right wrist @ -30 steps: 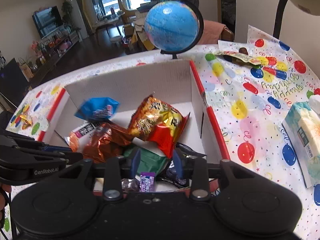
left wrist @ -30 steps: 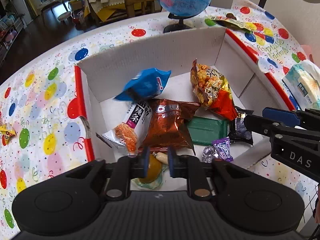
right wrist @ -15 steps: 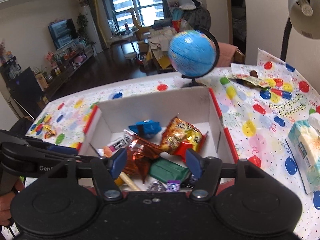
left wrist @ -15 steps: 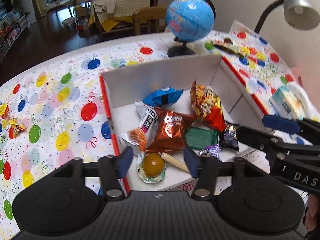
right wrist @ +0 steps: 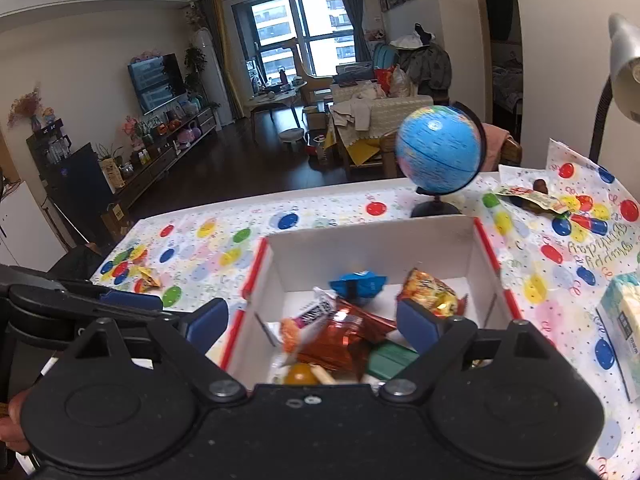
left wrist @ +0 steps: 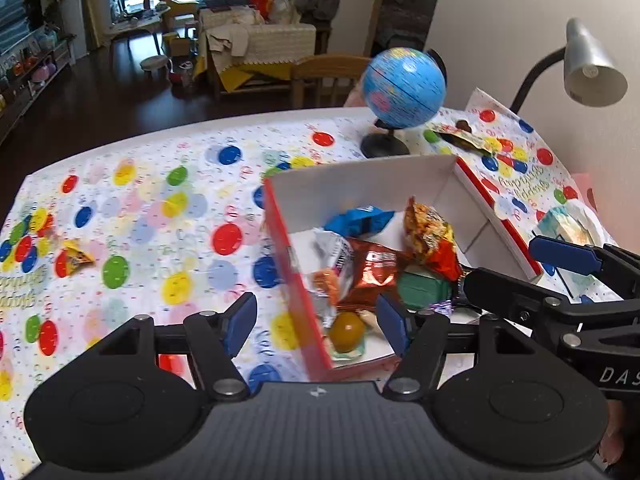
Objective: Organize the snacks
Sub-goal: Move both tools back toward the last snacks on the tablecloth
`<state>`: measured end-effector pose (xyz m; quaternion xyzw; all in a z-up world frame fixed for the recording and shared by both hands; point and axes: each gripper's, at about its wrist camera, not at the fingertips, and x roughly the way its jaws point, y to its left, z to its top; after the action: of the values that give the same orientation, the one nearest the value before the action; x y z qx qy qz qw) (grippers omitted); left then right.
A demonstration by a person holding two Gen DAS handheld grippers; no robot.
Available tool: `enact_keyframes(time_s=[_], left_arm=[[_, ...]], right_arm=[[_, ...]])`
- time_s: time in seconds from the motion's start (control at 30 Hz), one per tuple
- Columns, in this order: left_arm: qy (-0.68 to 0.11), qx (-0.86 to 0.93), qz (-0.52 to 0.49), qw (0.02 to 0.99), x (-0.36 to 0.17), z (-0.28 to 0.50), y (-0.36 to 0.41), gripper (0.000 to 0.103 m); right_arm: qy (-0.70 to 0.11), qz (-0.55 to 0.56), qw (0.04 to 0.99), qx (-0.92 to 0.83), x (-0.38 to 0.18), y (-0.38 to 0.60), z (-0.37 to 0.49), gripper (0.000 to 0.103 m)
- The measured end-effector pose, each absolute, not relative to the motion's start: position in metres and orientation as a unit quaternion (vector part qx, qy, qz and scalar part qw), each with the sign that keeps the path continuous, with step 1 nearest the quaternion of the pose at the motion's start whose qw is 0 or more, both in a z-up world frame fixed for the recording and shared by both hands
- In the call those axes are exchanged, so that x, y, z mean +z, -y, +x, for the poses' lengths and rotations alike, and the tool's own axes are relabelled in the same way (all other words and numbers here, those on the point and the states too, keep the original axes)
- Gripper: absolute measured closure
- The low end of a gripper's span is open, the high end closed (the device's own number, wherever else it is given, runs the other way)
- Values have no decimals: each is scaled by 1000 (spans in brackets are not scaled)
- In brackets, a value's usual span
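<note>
A living room lies behind a table spread with a balloon-print cloth (left wrist: 168,208). On it stands a white box (right wrist: 372,248) holding most of the snacks. One small packet (left wrist: 78,257) sits loose, far left of the box. Both the left gripper (left wrist: 316,318) and right gripper (right wrist: 312,320) hang wide and empty above the near edge. A good next move, I judge, is the left reaching for that stray packet — low and flat. Labels are blurred; the box's near corner is hidden behind the grippers.
</note>
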<state>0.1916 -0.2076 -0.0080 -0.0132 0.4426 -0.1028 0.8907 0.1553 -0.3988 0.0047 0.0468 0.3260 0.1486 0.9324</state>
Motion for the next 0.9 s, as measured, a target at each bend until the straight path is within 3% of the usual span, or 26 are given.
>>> enact_keyframes(time_s=[0.2, 0.27, 0.47, 0.9], left_arm=[[-421, -96, -25, 901, 3, 179, 170, 28], [-416, -92, -31, 904, 5, 176, 155, 22], [-392, -67, -50, 916, 10, 168, 103, 16], [-396, -22, -76, 915, -4, 171, -19, 15]], right_arm=[[-323, 49, 933, 151, 10, 366, 155, 7], [-324, 51, 932, 154, 11, 353, 154, 1], [-321, 44, 932, 164, 14, 309, 157, 0], [-333, 21, 920, 204, 3, 188, 174, 0]])
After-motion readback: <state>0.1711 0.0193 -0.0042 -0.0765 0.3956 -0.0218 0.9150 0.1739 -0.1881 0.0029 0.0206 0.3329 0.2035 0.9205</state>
